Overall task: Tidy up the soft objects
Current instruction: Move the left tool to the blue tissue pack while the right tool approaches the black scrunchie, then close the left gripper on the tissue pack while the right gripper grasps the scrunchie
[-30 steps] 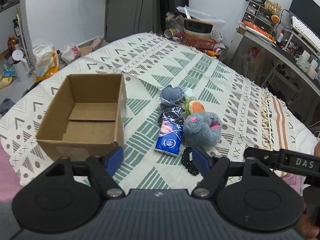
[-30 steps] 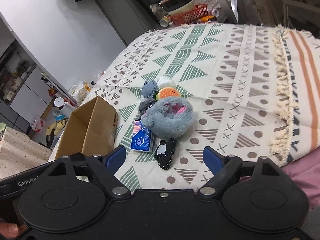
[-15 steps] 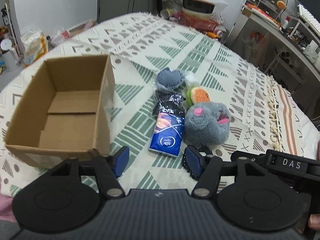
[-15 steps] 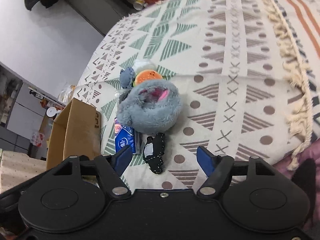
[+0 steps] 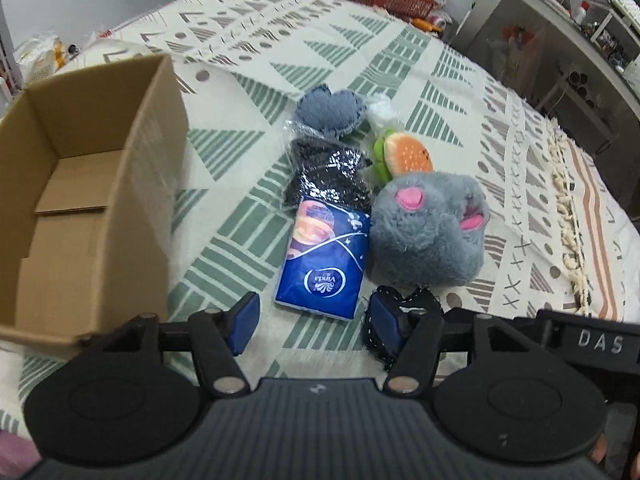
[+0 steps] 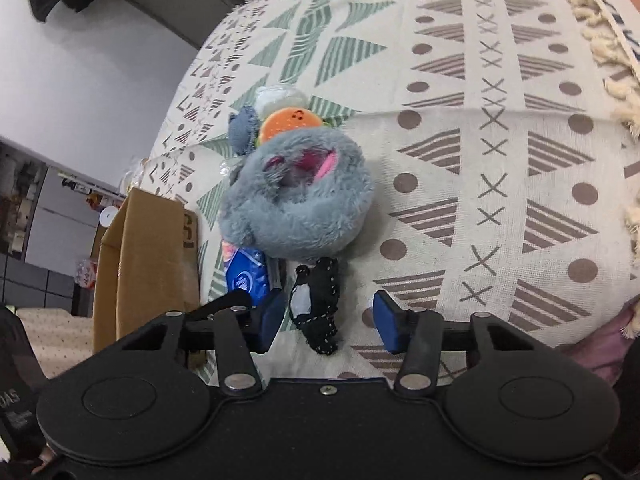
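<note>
1 cardboard box (image 5: 120,184), 1 tissue pack (image 5: 324,260), 1 grey plush (image 5: 428,236), 2 grippers.

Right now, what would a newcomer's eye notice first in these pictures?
The fluffy grey plush toy with pink patches lies mid-bedspread, a blue tissue pack beside it. An open, empty cardboard box stands to their left. The right gripper, jaws closing, frames a small black stitched pouch.

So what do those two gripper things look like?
Both are black plastic. Each has two big round discs, silver screws, and two black arms ending in blue pads. The left gripper has a ribbed grey top. The right gripper has a smooth black one. White letters "DAS" mark the side of each.
</note>
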`<state>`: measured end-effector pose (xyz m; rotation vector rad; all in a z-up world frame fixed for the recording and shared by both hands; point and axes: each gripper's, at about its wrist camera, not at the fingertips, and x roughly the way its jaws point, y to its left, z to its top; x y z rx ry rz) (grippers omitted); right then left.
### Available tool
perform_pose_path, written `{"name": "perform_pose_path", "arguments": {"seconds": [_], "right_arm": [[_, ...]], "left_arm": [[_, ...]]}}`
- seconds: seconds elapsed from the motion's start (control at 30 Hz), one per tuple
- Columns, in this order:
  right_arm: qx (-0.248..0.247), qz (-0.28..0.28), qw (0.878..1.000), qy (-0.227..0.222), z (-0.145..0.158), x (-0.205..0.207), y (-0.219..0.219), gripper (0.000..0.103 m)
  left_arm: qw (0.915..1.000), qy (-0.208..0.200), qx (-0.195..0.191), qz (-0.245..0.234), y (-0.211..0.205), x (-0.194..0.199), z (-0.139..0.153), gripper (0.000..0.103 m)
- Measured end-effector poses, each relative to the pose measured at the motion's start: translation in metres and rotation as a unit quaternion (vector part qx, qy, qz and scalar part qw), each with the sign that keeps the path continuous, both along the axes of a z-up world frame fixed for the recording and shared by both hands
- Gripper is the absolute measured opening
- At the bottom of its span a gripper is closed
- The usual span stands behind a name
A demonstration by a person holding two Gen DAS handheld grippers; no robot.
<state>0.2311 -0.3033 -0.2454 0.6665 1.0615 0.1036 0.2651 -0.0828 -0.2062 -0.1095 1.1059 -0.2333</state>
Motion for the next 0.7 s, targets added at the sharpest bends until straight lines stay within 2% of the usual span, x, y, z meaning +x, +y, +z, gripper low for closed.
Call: {"name": "perform_pose_path", "arguments": {"seconds": [0.23, 0.4, 0.57, 0.63, 0.7], "right_arm": [[0.026, -0.016, 0.999, 0.022, -0.014, 0.013, -0.002, 0.045], [0.033, -0.005, 0.999, 0.031, -0.020, 0.020, 0.005, 0.041], [0.030, -0.009, 0.999, 0.040, -0.024, 0.022, 0.006, 0.041], [0.030, -0.014, 0.998, 0.046, -0.027, 0.023, 0.006, 0.037], [0.029, -0.014, 0.998, 0.045, -0.029, 0.024, 0.008, 0.030]], "left_arm": [[0.9998, 0.017, 0.008, 0.001, -0.006, 0.016, -0.019, 0.061], [0.9997, 0.020, 0.013, -0.002, -0.008, 0.021, -0.029, 0.061], [0.9997, 0.005, 0.025, -0.006, -0.012, 0.025, -0.029, 0.061], [0.9998, 0.006, 0.021, -0.005, -0.011, 0.024, -0.029, 0.060], [0.9997, 0.006, 0.022, -0.004, -0.011, 0.022, -0.028, 0.052]]}}
